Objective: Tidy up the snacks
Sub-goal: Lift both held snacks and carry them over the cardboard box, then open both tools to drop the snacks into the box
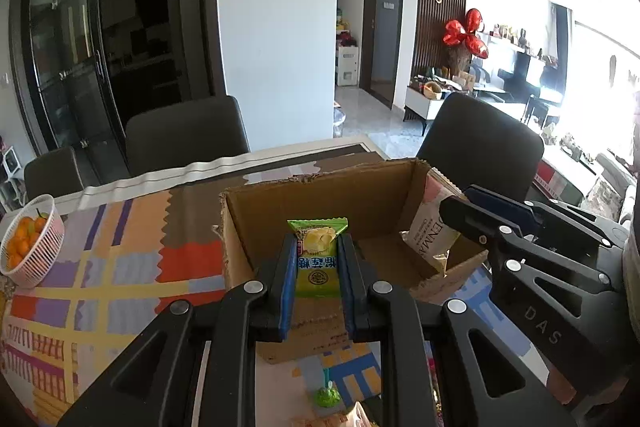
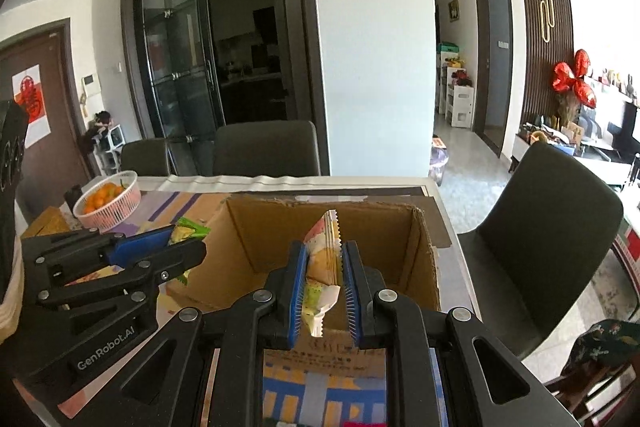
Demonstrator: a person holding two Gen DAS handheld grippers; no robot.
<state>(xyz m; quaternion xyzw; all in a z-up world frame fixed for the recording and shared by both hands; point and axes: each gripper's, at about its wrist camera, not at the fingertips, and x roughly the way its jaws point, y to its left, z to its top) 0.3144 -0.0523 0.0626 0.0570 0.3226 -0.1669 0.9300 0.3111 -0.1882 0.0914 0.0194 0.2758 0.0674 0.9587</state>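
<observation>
Left gripper point(image 1: 318, 269) clamped on a green snack packet point(image 1: 317, 253); right gripper point(image 2: 324, 281) pinching a pale snack packet point(image 2: 322, 259). Both poised above an open cardboard box point(image 1: 320, 201) on a patterned tablecloth point(image 1: 100, 267).

Left wrist view: looked forward and downward along its own fingers point(image 1: 288, 287), close over the near rim of the cardboard box point(image 1: 320, 199).
Left view facing: toward 12 o'clock lay the box interior, then dark chairs point(image 1: 188, 131); at 9 o'clock sat the white fruit basket point(image 1: 40, 259).
Right wrist view: looked the same way from a spot further right, equally near the box point(image 2: 280, 223).
Right view facing: the box filled 12 o'clock; the basket point(image 2: 120, 207) sat at 10 o'clock.
Shared: both views took in the box, the patterned tablecloth point(image 1: 120, 267), the basket and the white pillar point(image 2: 372, 47).
Cross-sighting: the right gripper point(image 1: 460, 215) entered the left view at 3 o'clock; the left gripper point(image 2: 180, 247) entered the right view at 9 o'clock.
</observation>
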